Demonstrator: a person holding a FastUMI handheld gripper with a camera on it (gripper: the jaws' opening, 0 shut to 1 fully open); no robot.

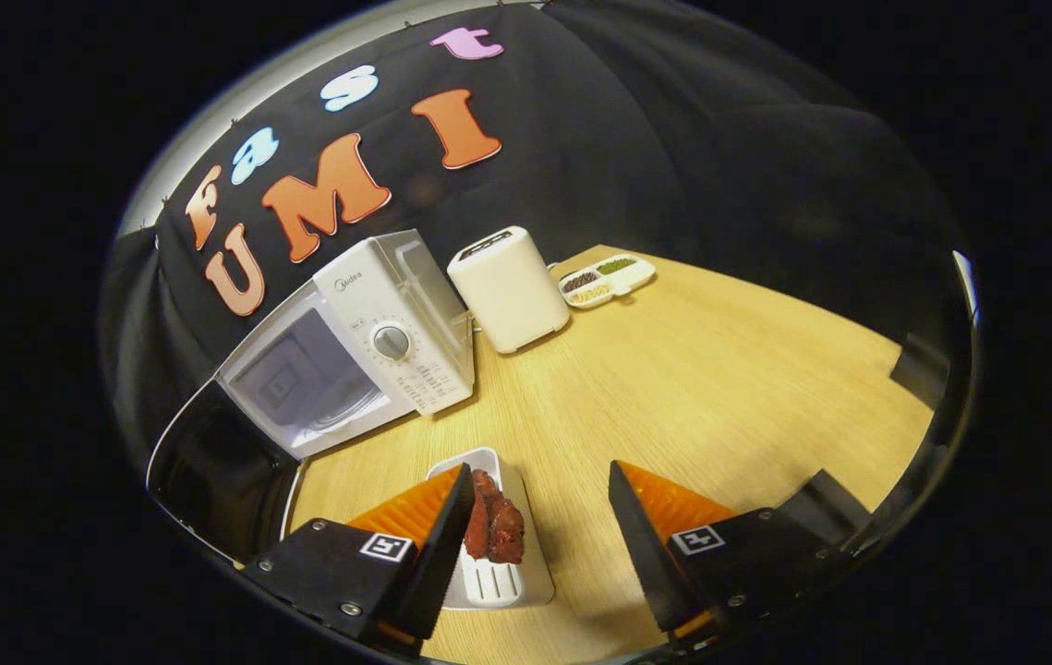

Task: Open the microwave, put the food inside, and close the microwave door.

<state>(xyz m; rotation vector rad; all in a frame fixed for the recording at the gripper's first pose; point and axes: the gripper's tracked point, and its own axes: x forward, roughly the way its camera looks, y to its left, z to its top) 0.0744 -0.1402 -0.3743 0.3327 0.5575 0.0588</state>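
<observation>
The white microwave [396,323] stands on the table beyond my fingers, to the left. Its dark door [211,471] is swung open to the left, and the pale cavity [304,379] shows. A small white tray [526,554] with a dark red piece of food [493,526] lies on the table between my fingers, close against the left finger [442,536]. My gripper [540,466] is open wide; the right finger [646,536] stands well apart from the tray.
A white boxy appliance [509,288] stands right of the microwave. Behind it sits a divided white dish [607,277] of beans and grains. The wooden table [719,388] stretches to the right, with the black booth wall behind.
</observation>
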